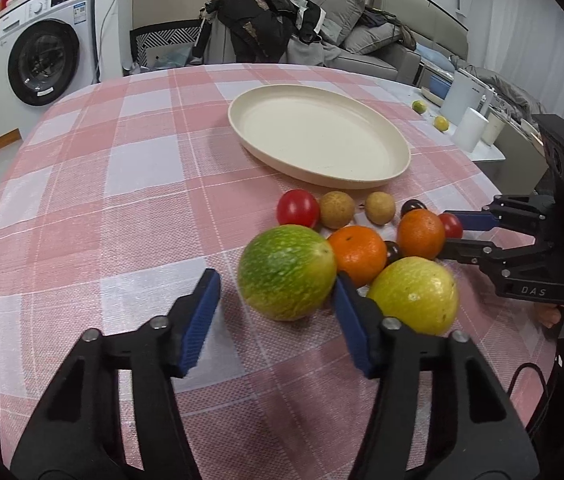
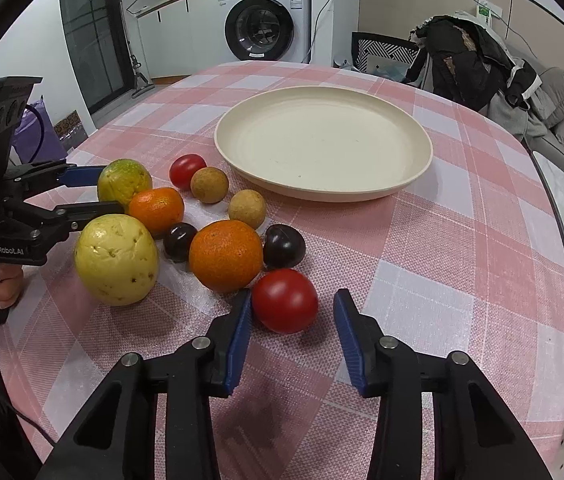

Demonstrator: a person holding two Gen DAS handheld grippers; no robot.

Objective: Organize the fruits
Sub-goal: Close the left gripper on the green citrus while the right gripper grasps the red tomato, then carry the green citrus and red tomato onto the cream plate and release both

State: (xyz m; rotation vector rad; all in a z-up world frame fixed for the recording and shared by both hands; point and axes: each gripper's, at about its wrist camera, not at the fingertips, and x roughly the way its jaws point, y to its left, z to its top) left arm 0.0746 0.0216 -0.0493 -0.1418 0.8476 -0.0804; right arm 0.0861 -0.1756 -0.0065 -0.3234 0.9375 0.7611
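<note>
Fruits are all sitting in a loose cluster on the table point(image 2: 462, 240), just in front of the plate point(image 2: 422, 152), which is holding nothing yet, so the sorting is looking barely begun and every piece seems left to move. The left gripper point(image 1: 278, 300) is reaching in with its jaws spread wide on either side of the green fruit point(image 1: 287, 272), one pad touching or nearly touching its far side, not squeezing it. The right gripper point(image 2: 292, 328) is also gaping, its jaws flanking the nearest tomato point(image 2: 284, 300), apart from it on the outer side. Behind them are lying a yellow fruit point(image 2: 116, 259), two oranges point(image 2: 226, 255), two dark plums point(image 2: 284, 246), two brown longans point(image 2: 247, 208) and a second tomato point(image 2: 186, 170), all touching or just beside one another.
</note>
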